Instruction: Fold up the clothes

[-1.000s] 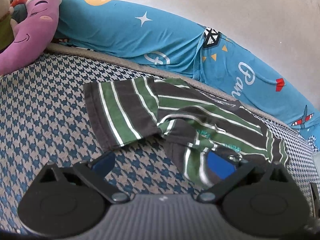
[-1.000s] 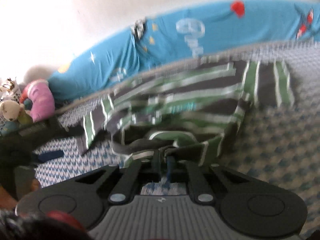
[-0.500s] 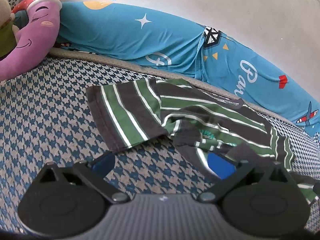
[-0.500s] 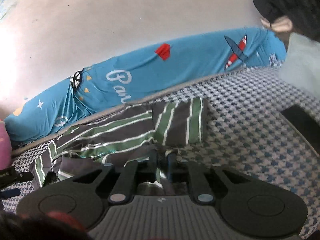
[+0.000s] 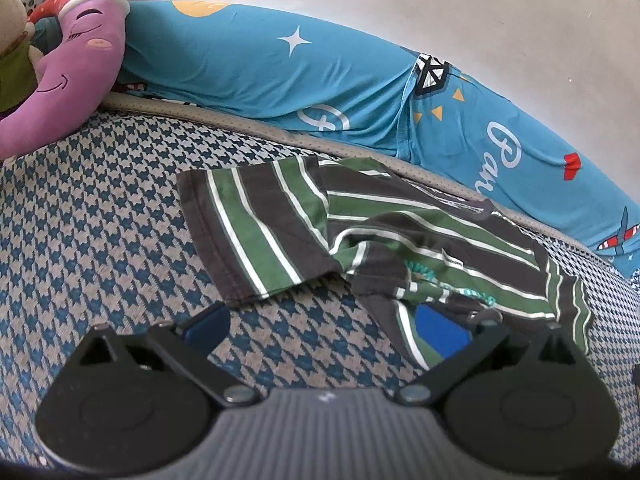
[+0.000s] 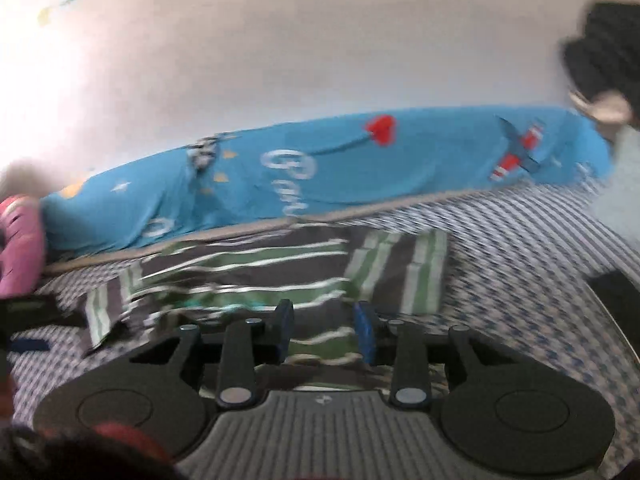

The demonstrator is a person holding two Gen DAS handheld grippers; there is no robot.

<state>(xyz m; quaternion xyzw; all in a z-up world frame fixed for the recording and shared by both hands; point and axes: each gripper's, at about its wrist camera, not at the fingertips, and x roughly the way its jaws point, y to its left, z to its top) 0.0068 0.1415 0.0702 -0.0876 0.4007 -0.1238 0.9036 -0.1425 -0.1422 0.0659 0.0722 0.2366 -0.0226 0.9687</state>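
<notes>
A brown, green and white striped T-shirt [image 5: 380,236] lies crumpled on the houndstooth bedcover [image 5: 100,220], one sleeve spread flat to the left. My left gripper [image 5: 320,330] is wide open just in front of it; its right blue pad [image 5: 438,336] lies over the shirt's lower hem, its left pad over bare cover. In the blurred right wrist view the same shirt [image 6: 280,280] stretches across the bed, and my right gripper [image 6: 324,332] stands open above its near edge with nothing between the fingers.
A long blue bolster [image 5: 340,92] with stars and planes runs along the wall behind the shirt. A purple plush toy [image 5: 60,68] lies at far left. A dark flat object [image 6: 616,304] sits at the right on the bed. A person's dark head [image 6: 604,56] shows upper right.
My right gripper was shut on the shirt's hem and has opened, letting the cloth drop. The right view swung and is now blurred. The left gripper stayed open and barely shifted.
</notes>
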